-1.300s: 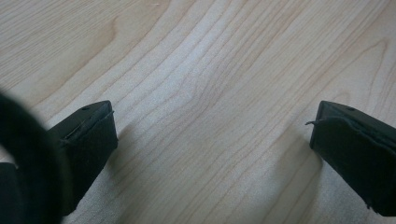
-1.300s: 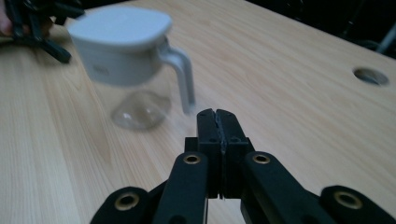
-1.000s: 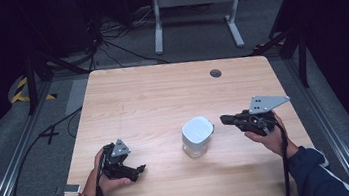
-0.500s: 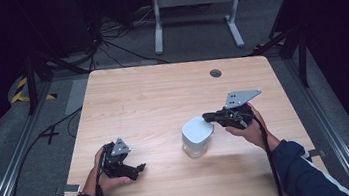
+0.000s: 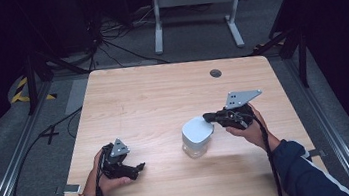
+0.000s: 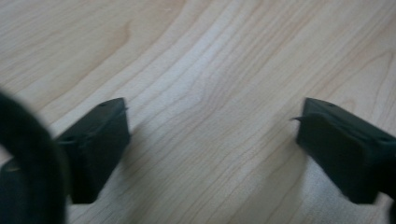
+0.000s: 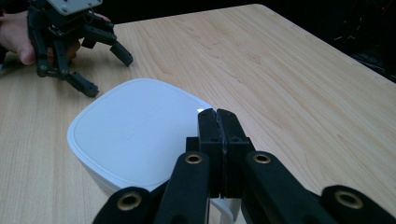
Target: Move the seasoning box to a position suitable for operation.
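Comparing the high view with the frames from a second and half a second earlier, the right gripper (image 5: 208, 118) is seen to have been carried leftward from the right edge of the frame to the white lidded container (image 5: 197, 135); its tip is now placed at the container's upper right rim, where before a clear gap was seen. In the right gripper view the jaws are pressed together, with no gap between them, and are held over the near edge of the white lid (image 7: 135, 135); whether the lid is actually touched cannot be told. The container is unchanged in position: centre-right of the table (image 5: 162, 94), slightly below the middle of the frame, upright on a clear base.

The left gripper (image 5: 138, 169) is found unmoved at the lower left of the frame, resting on the wood; its jaws are spread wide in the left gripper view, with bare table between them; nothing is held.

Judgement: approach to the container is taken as complete; with closed jaws a push or a pry at the lid edge is judged more likely than a pinch; jaws would need opening for a grasp.
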